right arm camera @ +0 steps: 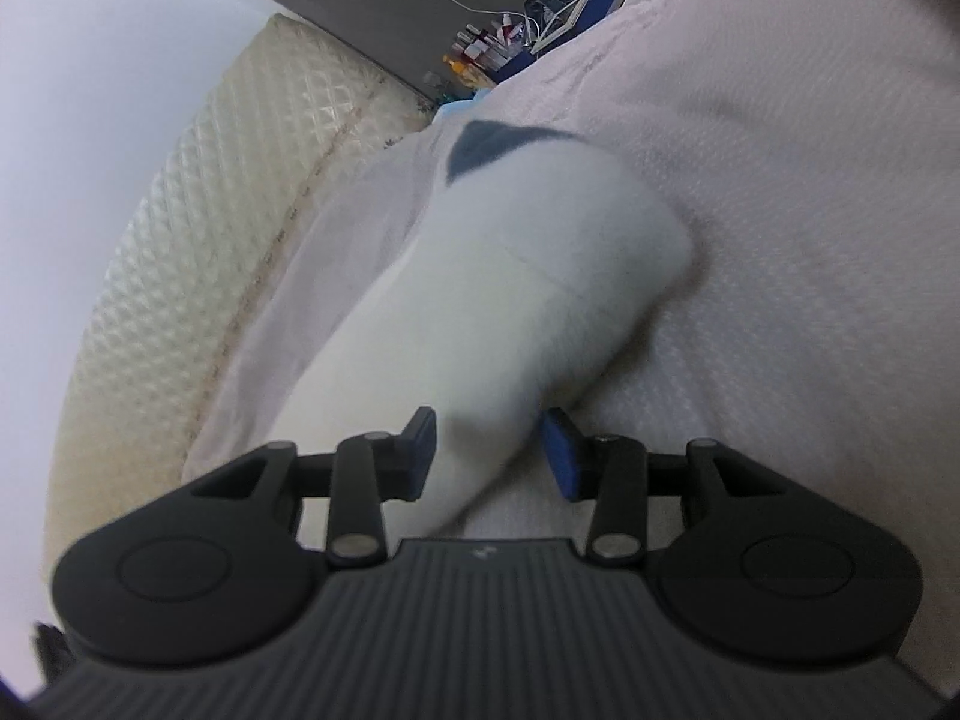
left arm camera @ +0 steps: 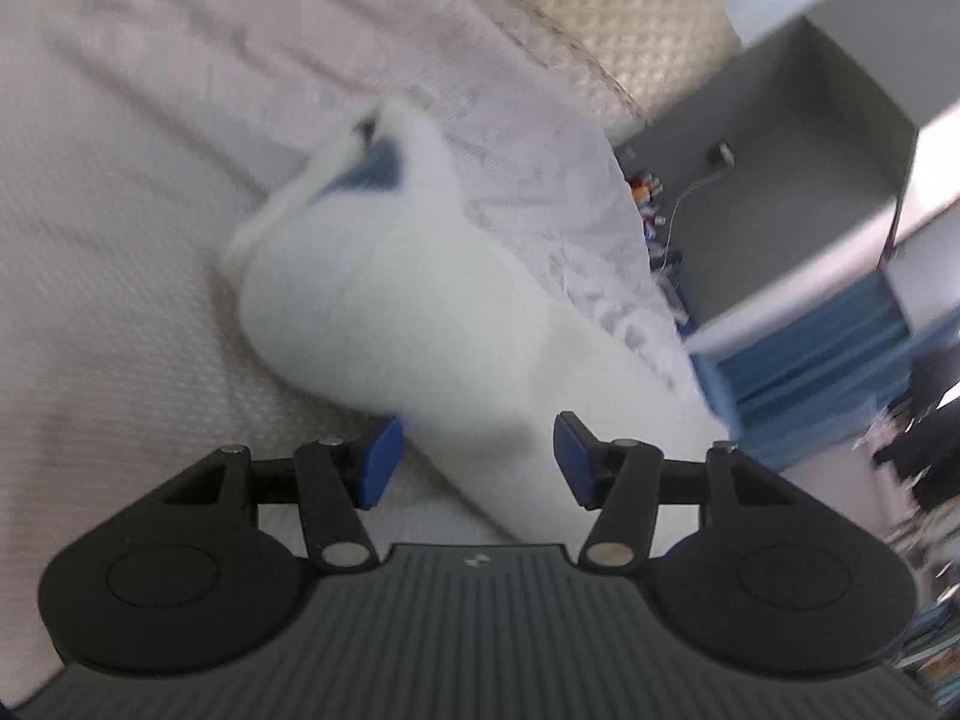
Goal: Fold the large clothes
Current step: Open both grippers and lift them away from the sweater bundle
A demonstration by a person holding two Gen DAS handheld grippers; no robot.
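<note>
Left tongs [left arm camera: 477, 459] parted round white garment [left arm camera: 384, 312], bedspread [left arm camera: 120, 240] beyond

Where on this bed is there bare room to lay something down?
Bare bedspread lies left of the white garment in the left view, and right of it in the right view. The cluttered shelf past the mattress edge is crowded.

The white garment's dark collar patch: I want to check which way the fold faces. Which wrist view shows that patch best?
The right wrist view: the dark patch sits fairly sharp and unobstructed at the far end of the white garment. In the left wrist view the patch is motion-blurred and partly tucked under a fold.
</note>
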